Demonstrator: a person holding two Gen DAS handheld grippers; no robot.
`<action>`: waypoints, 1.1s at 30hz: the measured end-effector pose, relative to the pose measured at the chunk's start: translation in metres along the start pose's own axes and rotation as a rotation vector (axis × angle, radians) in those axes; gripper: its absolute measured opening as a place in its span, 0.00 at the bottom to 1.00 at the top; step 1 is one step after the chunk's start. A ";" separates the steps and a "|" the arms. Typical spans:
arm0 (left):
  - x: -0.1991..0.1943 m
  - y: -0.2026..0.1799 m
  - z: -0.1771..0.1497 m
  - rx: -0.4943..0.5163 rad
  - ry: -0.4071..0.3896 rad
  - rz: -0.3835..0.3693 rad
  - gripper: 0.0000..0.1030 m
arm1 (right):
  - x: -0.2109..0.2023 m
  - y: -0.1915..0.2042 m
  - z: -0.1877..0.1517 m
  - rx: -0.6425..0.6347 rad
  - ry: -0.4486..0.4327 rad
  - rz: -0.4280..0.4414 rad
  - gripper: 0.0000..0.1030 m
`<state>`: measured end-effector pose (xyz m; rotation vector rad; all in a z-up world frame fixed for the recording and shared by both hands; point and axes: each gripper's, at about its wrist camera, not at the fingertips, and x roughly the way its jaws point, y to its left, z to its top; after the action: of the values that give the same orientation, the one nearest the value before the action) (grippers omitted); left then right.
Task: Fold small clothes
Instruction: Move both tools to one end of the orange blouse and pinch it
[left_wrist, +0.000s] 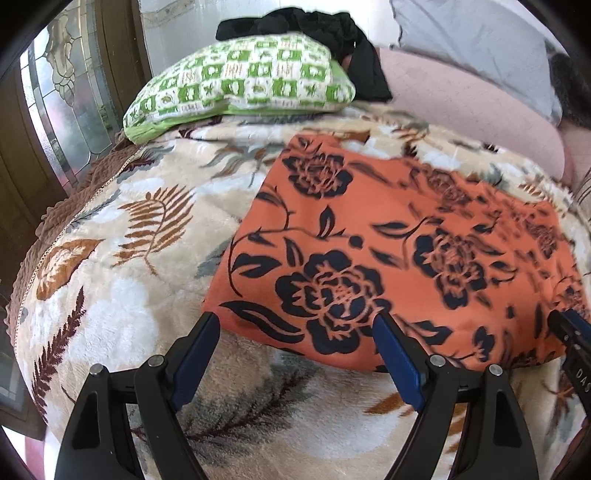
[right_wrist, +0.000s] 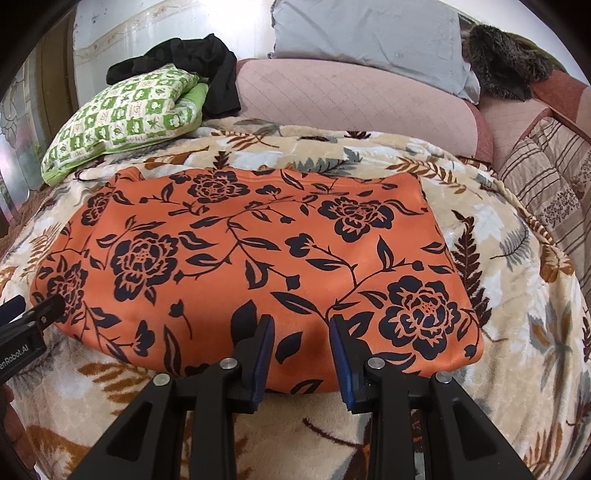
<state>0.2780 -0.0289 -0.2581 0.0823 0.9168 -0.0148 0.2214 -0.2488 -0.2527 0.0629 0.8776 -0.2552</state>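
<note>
Fingers (left_wrist: 205, 343) of my left gripper (left_wrist: 295, 332) gape wide; right gripper (right_wrist: 301, 338) narrower, both empty.
Orange black-flowered fabric garment (right_wrist: 258, 258) lies flat on the leaf-patterned fleece blanket (right_wrist: 517, 295); I hover at its near hem, probably to fold it.

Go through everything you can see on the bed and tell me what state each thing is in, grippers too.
Orange floral garment: lying flat on the blanket, not gripped.
Left gripper: open wide, at the garment's near edge.
Right gripper: partly open, nothing clamped, over the near edge.
Floral blanket: spread over the bed.
Green checked pillow: lying at the head end.
Black garment: crumpled, unfolded, partly on the pillow.
Grey pillow: propped upright.
</note>
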 end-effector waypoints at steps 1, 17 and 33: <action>0.009 -0.001 -0.001 0.006 0.034 0.008 0.83 | 0.004 0.000 0.001 0.000 0.013 0.003 0.33; 0.032 0.082 0.050 -0.178 0.091 -0.172 0.83 | 0.011 -0.142 0.037 0.229 -0.044 0.272 0.95; 0.007 0.103 0.019 -0.403 0.163 -0.073 0.83 | 0.044 -0.184 0.046 0.454 -0.034 0.508 0.72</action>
<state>0.3021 0.0720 -0.2461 -0.3287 1.0692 0.1100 0.2369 -0.4429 -0.2479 0.6924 0.7283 0.0260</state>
